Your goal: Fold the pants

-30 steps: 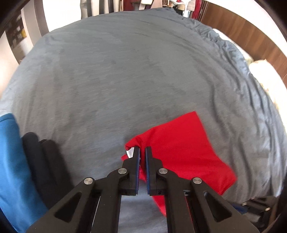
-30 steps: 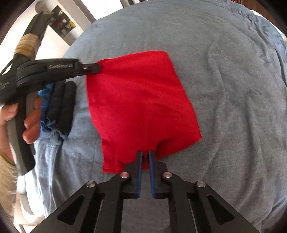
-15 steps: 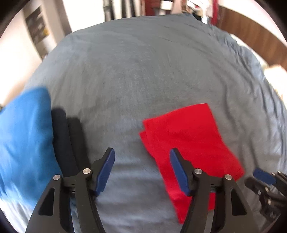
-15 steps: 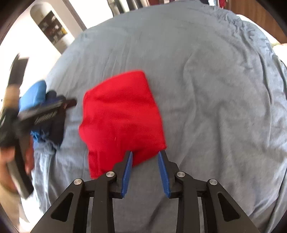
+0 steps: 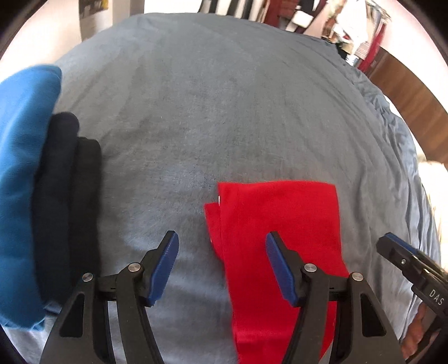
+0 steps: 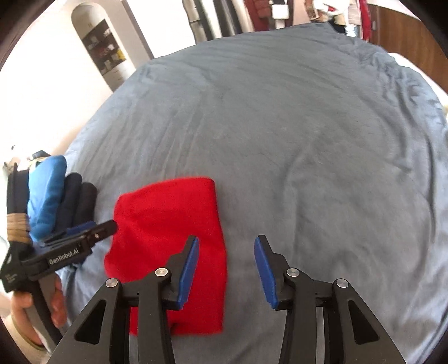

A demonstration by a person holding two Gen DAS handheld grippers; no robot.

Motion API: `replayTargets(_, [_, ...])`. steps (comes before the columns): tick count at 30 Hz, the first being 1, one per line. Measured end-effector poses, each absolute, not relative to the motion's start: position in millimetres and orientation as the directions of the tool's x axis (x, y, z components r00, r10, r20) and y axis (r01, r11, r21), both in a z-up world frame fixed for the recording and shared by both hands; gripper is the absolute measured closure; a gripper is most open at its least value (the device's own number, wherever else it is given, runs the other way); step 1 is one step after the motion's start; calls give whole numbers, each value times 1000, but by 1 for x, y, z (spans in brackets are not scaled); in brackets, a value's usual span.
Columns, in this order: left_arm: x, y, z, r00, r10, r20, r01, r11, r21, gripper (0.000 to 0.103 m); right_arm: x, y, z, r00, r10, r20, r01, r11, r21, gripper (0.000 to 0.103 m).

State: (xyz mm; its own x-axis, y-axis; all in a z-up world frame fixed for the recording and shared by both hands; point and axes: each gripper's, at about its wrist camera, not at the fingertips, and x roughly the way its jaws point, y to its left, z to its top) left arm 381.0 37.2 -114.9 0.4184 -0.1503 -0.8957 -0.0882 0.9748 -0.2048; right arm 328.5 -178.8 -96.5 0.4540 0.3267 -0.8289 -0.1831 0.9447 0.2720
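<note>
The red pants (image 5: pixel 280 224) lie folded into a compact rectangle on the grey bed sheet (image 5: pixel 224 112); they also show in the right wrist view (image 6: pixel 168 232). My left gripper (image 5: pixel 221 252) is open and empty, held above the pants' left edge. My right gripper (image 6: pixel 226 257) is open and empty, above the pants' right edge. Nothing holds the pants. The left gripper also shows at the left of the right wrist view (image 6: pixel 92 235), the right gripper at the right of the left wrist view (image 5: pixel 392 246).
A stack of folded clothes, blue (image 5: pixel 22 168) and dark navy (image 5: pixel 70 182), lies left of the pants. The grey sheet (image 6: pixel 280 126) spreads far ahead. A wooden headboard (image 5: pixel 406 84) and hanging clothes (image 6: pixel 266 14) stand beyond the bed.
Both grippers were shut on the red pants a second ago; both have opened, let go and drawn back. The pants now lie flat and folded on the sheet.
</note>
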Motion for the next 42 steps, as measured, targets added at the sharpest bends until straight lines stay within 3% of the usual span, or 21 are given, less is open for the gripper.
replayTargets(8, [395,40,-133,375,-163,-912,-100,971,-215,39,367,-169,-127,371,432,-822,-245,899,362,61])
replayTargets(20, [403,47,-148,351,-231,-908,-89,957,-278,41,388,-168,-167,266,536,-801,-194,844,500,61])
replayTargets(23, [404,47,-151,343,-262,-902,-86,947,-308,50,390,-163,-170,249,557,-792,-201,830,521,68])
replayTargets(25, [405,46,-150,328,-303,-895,-69,937,-342,73,389,-159,-170,250,550,-797,-215,834,508,78])
replayTargets(27, [405,42,-148,326,-309,-893,-55,937,-345,79,388,-158,-169,254,547,-798,-216,836,505,88])
replayTargets(31, [403,31,-133,357,-312,-881,-5,942,-335,87,384,-161,-159,297,531,-794,-206,847,490,91])
replayTargets(39, [418,9,-130,372,-323,-870,79,945,-317,85,384,-179,-141,379,456,-805,-182,890,418,92])
replayTargets(42, [422,9,-139,359,-289,-887,84,957,-278,69,391,-181,-152,370,436,-820,-152,899,410,91])
